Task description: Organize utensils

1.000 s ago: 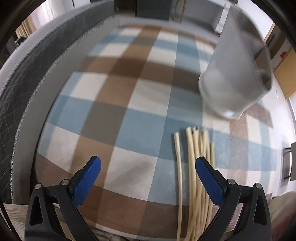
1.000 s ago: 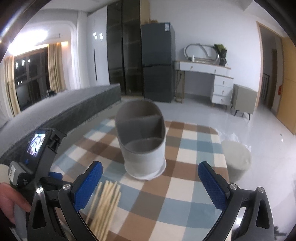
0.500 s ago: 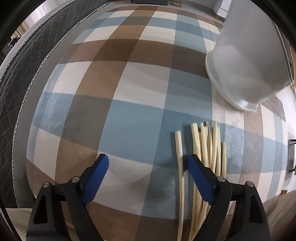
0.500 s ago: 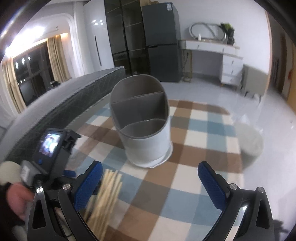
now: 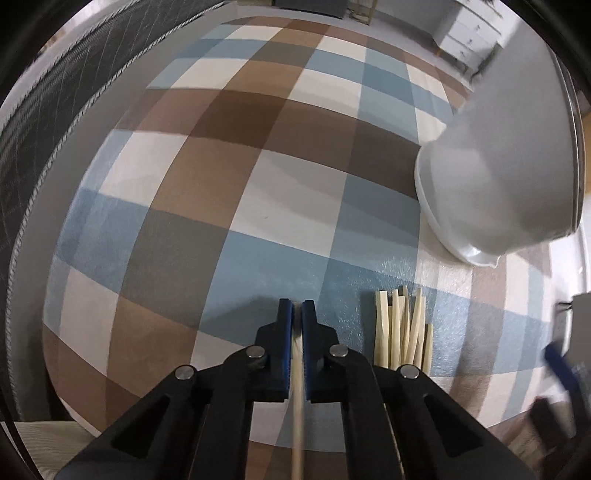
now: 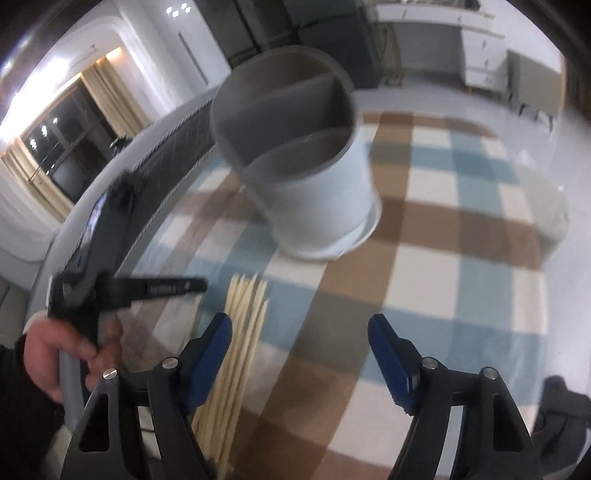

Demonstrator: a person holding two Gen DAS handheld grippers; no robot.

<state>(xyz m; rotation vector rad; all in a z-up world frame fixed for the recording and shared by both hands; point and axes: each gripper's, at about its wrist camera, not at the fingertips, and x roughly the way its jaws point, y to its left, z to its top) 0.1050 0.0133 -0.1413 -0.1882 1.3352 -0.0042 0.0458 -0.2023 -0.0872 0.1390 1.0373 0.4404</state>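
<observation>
My left gripper [image 5: 296, 308] is shut on a single pale chopstick [image 5: 297, 398], low over the checked tablecloth [image 5: 258, 192]. The rest of the chopsticks [image 5: 400, 328] lie in a bundle just to its right. The grey divided utensil holder [image 5: 509, 155] stands at the far right. In the right wrist view the holder [image 6: 299, 155] stands ahead, with its compartments empty. The bundle [image 6: 240, 332] lies beside my right gripper's left finger. My right gripper [image 6: 299, 343] is open and empty above the cloth. The left gripper [image 6: 110, 280] shows at the left, held by a hand.
A dark quilted bed edge [image 5: 55, 92] runs along the left of the table. A white dresser [image 6: 480, 51] and dark cabinets [image 6: 258, 26] stand at the back of the room. A grey round bin [image 6: 546, 206] sits off the table's right edge.
My left gripper has shut on the leftmost chopstick, which now sits apart from the bundle. My right gripper has tilted down toward the table and narrowed a little.
</observation>
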